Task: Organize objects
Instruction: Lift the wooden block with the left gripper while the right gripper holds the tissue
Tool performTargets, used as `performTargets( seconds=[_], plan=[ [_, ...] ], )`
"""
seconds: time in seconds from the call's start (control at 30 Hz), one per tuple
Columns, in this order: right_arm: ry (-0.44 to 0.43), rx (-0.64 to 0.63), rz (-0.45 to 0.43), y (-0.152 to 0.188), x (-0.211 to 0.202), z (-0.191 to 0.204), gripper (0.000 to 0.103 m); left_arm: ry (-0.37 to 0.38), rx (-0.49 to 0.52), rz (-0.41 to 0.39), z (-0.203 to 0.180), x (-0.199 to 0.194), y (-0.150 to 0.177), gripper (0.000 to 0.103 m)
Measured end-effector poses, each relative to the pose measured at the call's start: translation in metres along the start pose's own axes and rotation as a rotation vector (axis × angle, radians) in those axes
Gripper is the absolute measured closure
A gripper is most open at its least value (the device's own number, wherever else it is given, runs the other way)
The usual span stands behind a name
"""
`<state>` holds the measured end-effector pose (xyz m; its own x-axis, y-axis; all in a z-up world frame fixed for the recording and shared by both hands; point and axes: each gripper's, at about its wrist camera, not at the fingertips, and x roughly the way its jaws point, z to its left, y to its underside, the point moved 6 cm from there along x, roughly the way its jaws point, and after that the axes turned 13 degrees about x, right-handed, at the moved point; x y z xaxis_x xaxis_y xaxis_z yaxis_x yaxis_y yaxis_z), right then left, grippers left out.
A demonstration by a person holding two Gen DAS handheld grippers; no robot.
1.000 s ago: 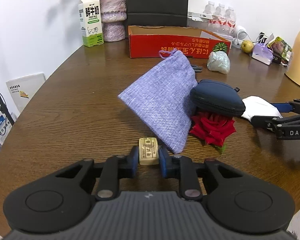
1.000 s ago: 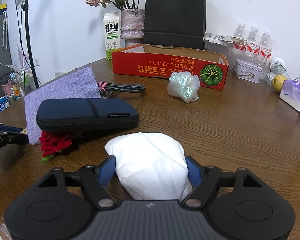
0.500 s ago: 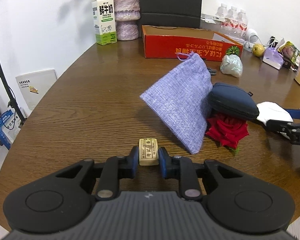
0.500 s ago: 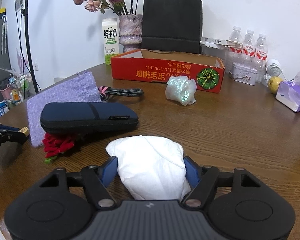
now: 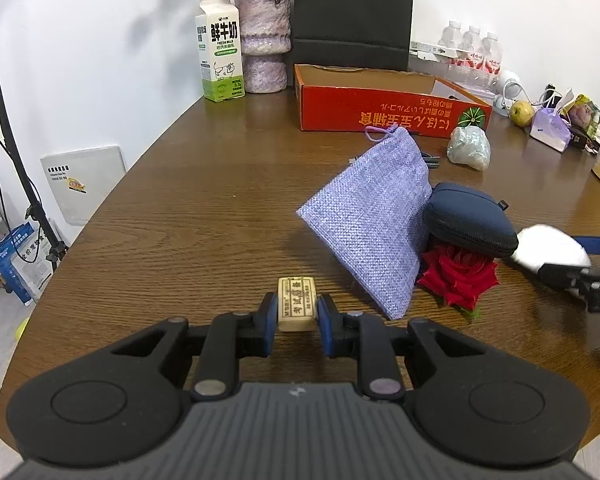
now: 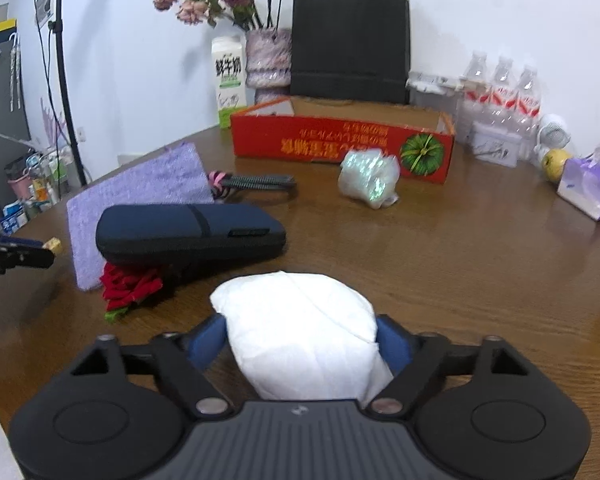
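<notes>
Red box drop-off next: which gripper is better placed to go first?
Right, probably. The right gripper with the white pouch has open table to the red box; its jaws have just been opening. The left gripper sits farther back, clamping the eraser.

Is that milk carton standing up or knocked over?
Upright: the milk carton stands on its base beside the vase, gabled top up.

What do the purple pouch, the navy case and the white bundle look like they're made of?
Pouch: coarse woven fabric, burlap-like; the weave shows, matte.
Navy case: seems a semi-rigid fabric-covered zip case; rounded shell, a seam around its edge, dull finish.
White bundle: soft paper or non-woven tissue, probably; creased, matte, bulging between the right gripper's blue pads.
</notes>
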<state>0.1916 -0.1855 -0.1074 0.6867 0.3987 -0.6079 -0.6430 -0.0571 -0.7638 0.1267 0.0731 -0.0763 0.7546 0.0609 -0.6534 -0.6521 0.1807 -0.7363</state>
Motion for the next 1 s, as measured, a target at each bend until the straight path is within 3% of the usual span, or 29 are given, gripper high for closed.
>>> performTargets(
  seconds=[0.17,0.3,0.33,0.43,1.0],
  plan=[
    [-0.019,-0.029,0.052,0.005,0.009,0.005,0.0,-0.001,-0.002,-0.003,0.0,-0.002,0.001,0.081],
    [-0.011,-0.054,0.048,0.007,0.012,0.01,0.0,0.0,-0.005,-0.004,0.001,-0.002,0.0,0.081],
    [-0.008,-0.049,0.045,0.007,0.012,0.01,0.002,0.001,-0.006,-0.005,0.001,-0.002,0.0,0.081],
    [-0.014,-0.049,0.014,0.006,0.006,0.009,0.028,0.003,-0.009,-0.01,0.001,-0.004,0.0,0.081],
    [-0.004,-0.044,-0.05,0.002,-0.014,0.013,0.043,-0.005,-0.017,-0.048,0.005,-0.018,-0.009,0.081]
  ],
)
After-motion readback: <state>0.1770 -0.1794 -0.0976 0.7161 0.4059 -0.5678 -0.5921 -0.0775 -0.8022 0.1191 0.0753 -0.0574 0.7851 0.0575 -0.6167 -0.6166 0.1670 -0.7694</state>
